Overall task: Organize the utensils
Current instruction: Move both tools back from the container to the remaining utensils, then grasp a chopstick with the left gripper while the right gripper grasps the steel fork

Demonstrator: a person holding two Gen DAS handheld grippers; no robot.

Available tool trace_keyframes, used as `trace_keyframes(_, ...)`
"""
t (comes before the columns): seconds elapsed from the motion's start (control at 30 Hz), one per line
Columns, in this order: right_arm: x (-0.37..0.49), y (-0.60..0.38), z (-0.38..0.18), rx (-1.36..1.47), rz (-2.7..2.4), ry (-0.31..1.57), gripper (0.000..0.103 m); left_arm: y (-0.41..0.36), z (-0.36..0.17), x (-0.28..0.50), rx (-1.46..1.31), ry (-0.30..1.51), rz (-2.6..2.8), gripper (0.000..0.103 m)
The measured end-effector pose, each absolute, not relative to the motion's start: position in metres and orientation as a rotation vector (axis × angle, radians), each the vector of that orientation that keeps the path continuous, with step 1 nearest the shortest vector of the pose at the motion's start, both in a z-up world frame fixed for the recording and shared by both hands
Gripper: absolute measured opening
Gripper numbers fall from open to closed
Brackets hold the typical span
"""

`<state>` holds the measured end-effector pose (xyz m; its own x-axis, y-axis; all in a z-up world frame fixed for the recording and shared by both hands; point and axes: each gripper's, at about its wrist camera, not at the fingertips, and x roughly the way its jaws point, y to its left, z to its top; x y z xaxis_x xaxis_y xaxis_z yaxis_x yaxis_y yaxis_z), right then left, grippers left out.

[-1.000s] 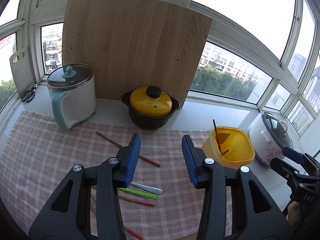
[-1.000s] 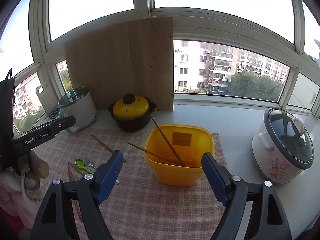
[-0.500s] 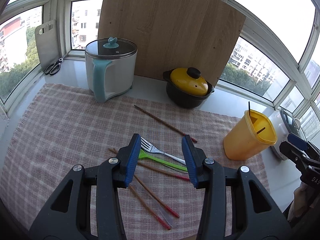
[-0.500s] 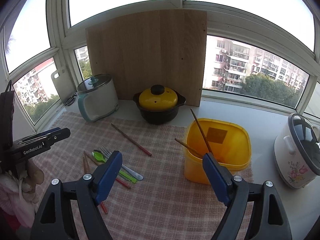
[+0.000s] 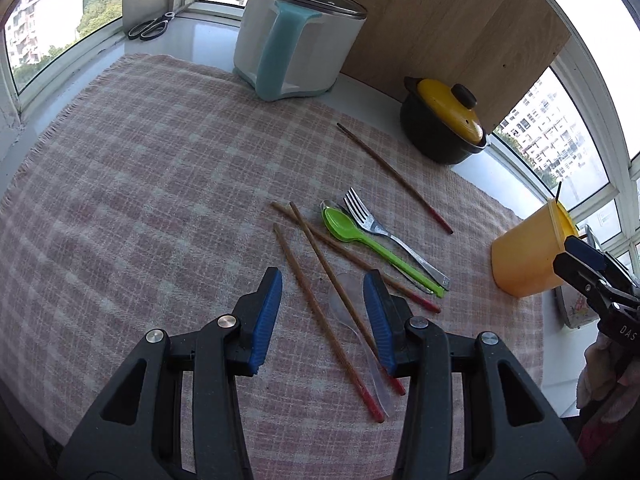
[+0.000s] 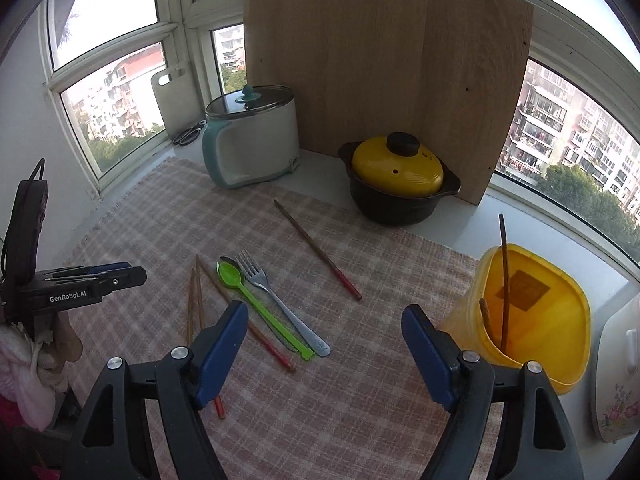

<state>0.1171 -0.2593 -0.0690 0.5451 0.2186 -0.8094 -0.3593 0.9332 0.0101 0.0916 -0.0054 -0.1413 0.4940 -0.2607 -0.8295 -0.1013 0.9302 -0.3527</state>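
While closing, right gripper (image 6: pixel 324 344) holds nothing.

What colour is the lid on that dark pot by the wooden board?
Yellow, with a black knob; the lid shows best in the right wrist view.

Bare checked cloth (image 5: pixel 132 184) across the counter's left half, utensil cluster (image 5: pixel 360 248) mid-counter, kettle (image 5: pixel 296 40) and pot (image 6: pixel 398 178) lining the back edge, yellow bin (image 6: pixel 532 312) blocking the right edge.
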Motion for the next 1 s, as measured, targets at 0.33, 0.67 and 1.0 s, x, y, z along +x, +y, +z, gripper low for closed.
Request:
trace_keyframes(0.33, 0.158, -0.245, -0.118, -0.186, 0.418, 1.105, 0.063, -0.009, -0.177, 0.094, -0.449, 1.142, -0.125, 0.025)
trace_keyframes(0.67, 0.192, -0.222, -0.159, -0.255, 0.47, 1.226, 0.045, -0.018, -0.186, 0.11, -0.442, 1.161, -0.112, 0.025)
trace_keyframes(1.0, 0.209, -0.197, -0.185, -0.332, 0.515, 1.268, 0.039, -0.016, -0.206, 0.123, -0.366, 1.227, -0.029, 0.016)
